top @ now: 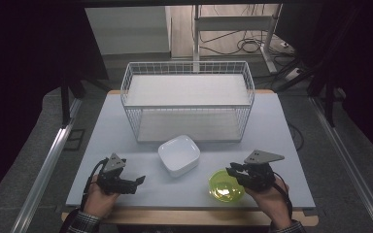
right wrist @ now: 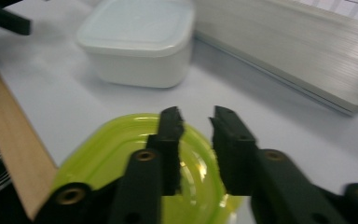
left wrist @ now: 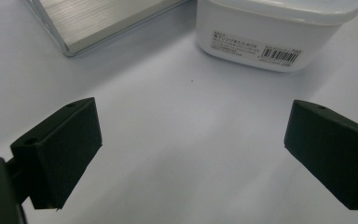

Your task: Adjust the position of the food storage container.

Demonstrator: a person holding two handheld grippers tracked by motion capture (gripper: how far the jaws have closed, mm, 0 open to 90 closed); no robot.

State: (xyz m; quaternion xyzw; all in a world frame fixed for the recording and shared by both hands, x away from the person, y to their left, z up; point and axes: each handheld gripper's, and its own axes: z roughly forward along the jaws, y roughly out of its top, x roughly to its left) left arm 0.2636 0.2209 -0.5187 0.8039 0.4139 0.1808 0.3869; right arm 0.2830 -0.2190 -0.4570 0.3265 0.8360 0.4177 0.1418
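Observation:
A translucent yellow-green bowl (top: 223, 190) (right wrist: 112, 149) sits near the table's front edge at the right. My right gripper (top: 231, 171) (right wrist: 196, 119) is at its far right rim. Its jaws stand close together with the rim between them, so it is shut on the bowl. A white square lidded container (top: 178, 154) (left wrist: 270, 32) (right wrist: 140, 42) rests at the middle of the table. My left gripper (top: 138, 183) (left wrist: 191, 149) hovers low at the front left, pointing toward that container. It is wide open, with only bare table between its jaws.
A white wire basket (top: 187, 63) (left wrist: 98, 23) (right wrist: 298, 51) with two shelves stands at the back of the white table (top: 281, 126). The table's wooden front edge (right wrist: 9, 135) runs close beside the green bowl. Cables and a metal frame lie on the floor beyond.

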